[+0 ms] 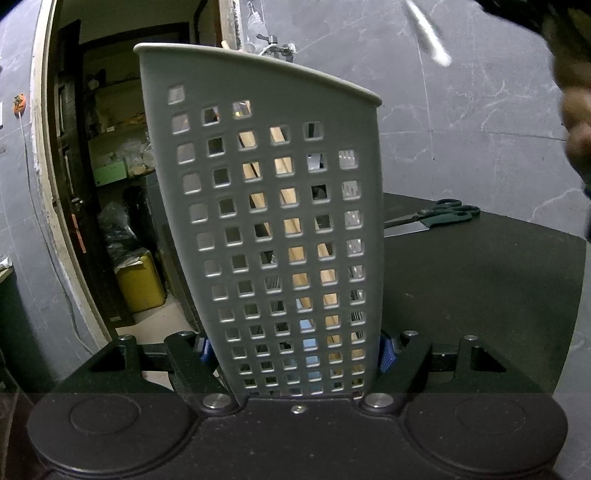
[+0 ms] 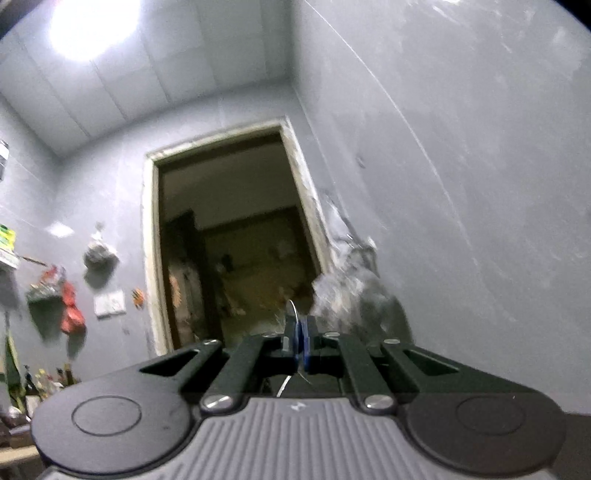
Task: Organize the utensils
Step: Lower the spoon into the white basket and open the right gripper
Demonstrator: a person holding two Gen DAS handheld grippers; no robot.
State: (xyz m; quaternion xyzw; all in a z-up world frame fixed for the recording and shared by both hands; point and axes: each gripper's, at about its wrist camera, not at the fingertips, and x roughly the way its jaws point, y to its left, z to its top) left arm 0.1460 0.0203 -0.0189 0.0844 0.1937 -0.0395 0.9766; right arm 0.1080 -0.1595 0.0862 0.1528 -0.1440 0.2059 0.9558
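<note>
A grey perforated utensil holder (image 1: 273,206) stands upright on the black table (image 1: 480,295), tilted slightly in the left wrist view. My left gripper (image 1: 295,350) is shut on its lower part, one blue pad (image 1: 388,354) pressing each side. Wooden sticks (image 1: 291,229) show through its holes. My right gripper (image 2: 297,341) is shut on a thin metal utensil (image 2: 291,314), seen edge-on between the blue pads and pointing up toward the wall. In the left wrist view that utensil (image 1: 428,33) is a blurred silver streak high above the holder, right of its rim.
Green-handled scissors (image 1: 443,210) and a knife (image 1: 410,229) lie on the table behind the holder to the right. A person's hand (image 1: 576,122) is at the right edge. A doorway (image 2: 229,236) opens to the left, beyond the table's edge; grey tiled wall stands behind.
</note>
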